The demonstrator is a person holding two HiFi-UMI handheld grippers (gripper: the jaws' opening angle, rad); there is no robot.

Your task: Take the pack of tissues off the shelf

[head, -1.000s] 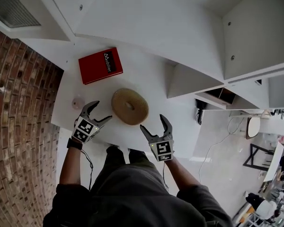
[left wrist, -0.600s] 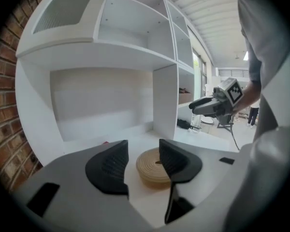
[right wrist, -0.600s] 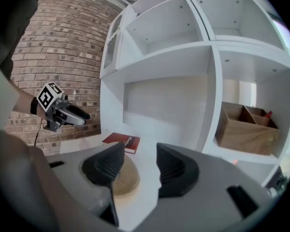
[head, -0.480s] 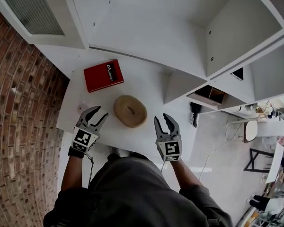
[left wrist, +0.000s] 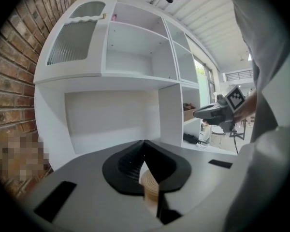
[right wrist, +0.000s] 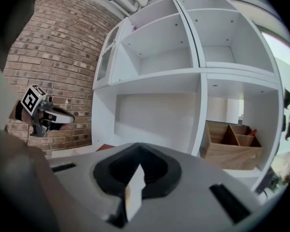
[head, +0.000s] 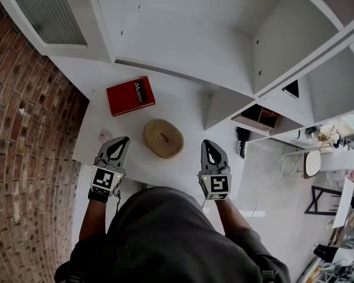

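Best guess for the tissues was the one red pack (head: 130, 96), lying back-left on the white shelf (head: 189, 99), so not off it. One woven ring (head: 163, 138) sat in front. Left gripper (head: 121, 140) and right gripper (head: 207, 144) hung at the front edge, both pinched closed on nothing. Next I'd guess: spread the jaws, reach past the ring.

A woven ring (head: 163, 138) lies on the table (head: 186, 106) between the left claw (head: 119, 141) and right claw (head: 209, 144). A red book (head: 130, 95) lies beyond the left claw.
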